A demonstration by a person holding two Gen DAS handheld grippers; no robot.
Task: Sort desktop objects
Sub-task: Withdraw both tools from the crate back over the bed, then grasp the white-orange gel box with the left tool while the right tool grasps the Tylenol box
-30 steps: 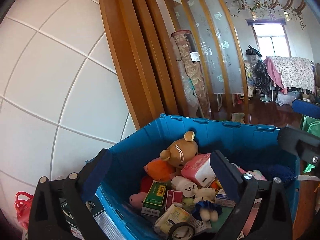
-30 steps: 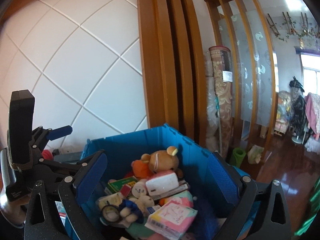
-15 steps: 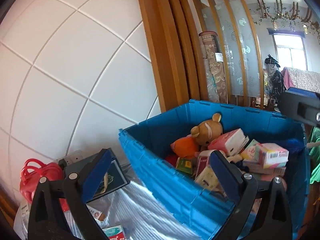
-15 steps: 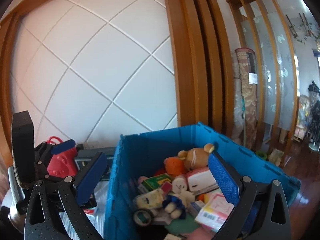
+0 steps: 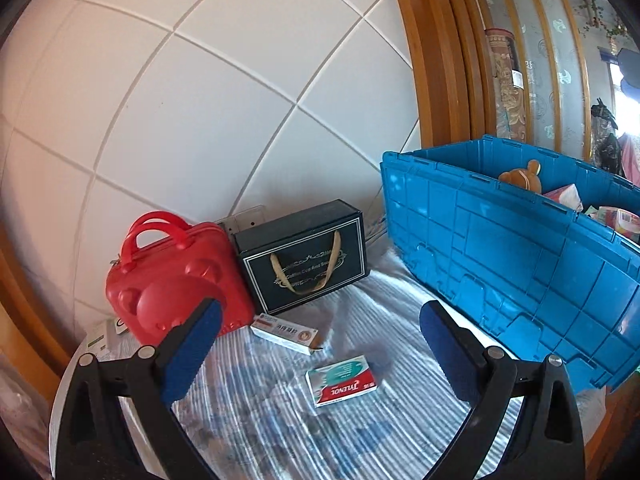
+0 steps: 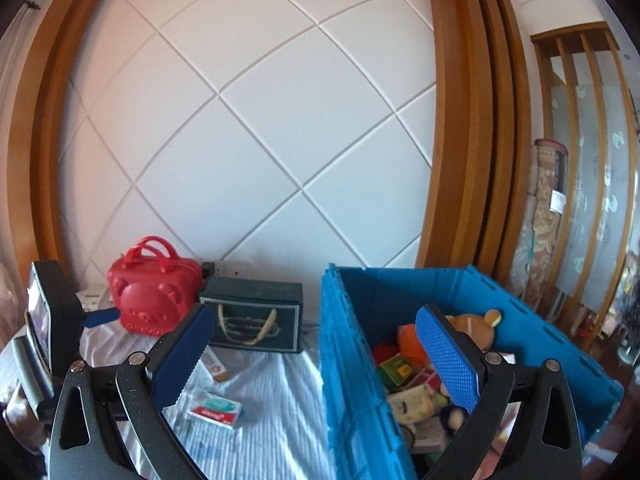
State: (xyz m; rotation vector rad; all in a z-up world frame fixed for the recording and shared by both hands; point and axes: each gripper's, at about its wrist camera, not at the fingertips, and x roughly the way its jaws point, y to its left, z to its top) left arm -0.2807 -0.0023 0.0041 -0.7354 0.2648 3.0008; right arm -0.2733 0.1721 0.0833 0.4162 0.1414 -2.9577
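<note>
A blue crate [image 5: 516, 256] full of plush toys and small boxes stands on the right of the striped cloth; it also shows in the right wrist view [image 6: 348, 360]. A red-and-green Tylenol box [image 5: 342, 380] and a white medicine box [image 5: 285, 333] lie on the cloth. My left gripper [image 5: 316, 344] is open and empty above the Tylenol box. My right gripper [image 6: 316, 352] is open and empty, over the crate's left wall. The Tylenol box shows in the right wrist view too [image 6: 216, 410].
A red bear-shaped case [image 5: 172, 276] and a dark gift box with a ribbon handle [image 5: 304, 256] stand against the white tiled wall [image 5: 200, 100]. A power strip [image 6: 228, 268] lies behind them. The left gripper's body [image 6: 52, 320] shows at the left of the right wrist view.
Both grippers have swung left, away from the crate's inside. The cloth, the red case, the gift box and the two medicine boxes have come into view. Both stay open.
</note>
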